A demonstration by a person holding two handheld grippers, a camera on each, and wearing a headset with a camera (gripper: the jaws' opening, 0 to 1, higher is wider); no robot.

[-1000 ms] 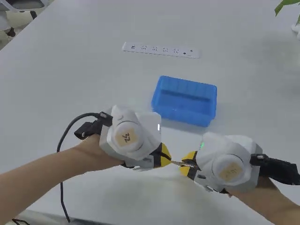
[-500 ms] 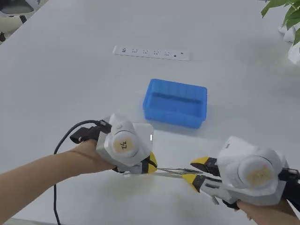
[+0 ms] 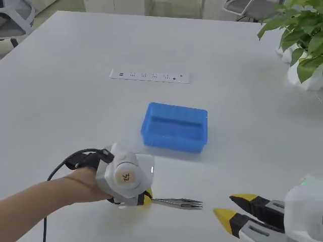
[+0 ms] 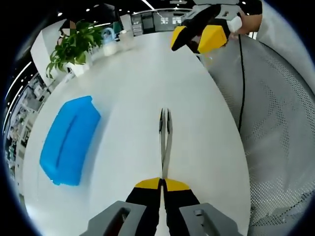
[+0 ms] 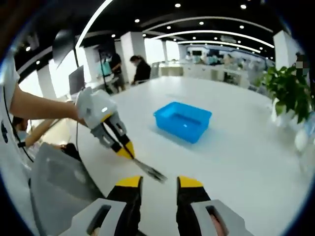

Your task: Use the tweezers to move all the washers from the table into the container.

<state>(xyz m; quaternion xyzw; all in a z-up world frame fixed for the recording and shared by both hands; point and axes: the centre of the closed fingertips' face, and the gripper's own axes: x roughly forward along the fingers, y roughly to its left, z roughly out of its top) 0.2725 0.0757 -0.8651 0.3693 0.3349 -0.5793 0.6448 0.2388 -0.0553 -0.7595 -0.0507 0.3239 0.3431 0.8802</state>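
White table (image 3: 75,101), blue container (image 3: 175,127) sitting mid-table, open side up to take washers. Left gripper (image 3: 146,197) is clamped on the tweezers (image 3: 176,202) at the butt, leaving the tips forward for picking. Right gripper (image 3: 230,206) hovers nearby, jaws parted, empty.

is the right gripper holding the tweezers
No, the tweezers stick out from the shut left gripper, while the right gripper stands open with nothing between its tongs.
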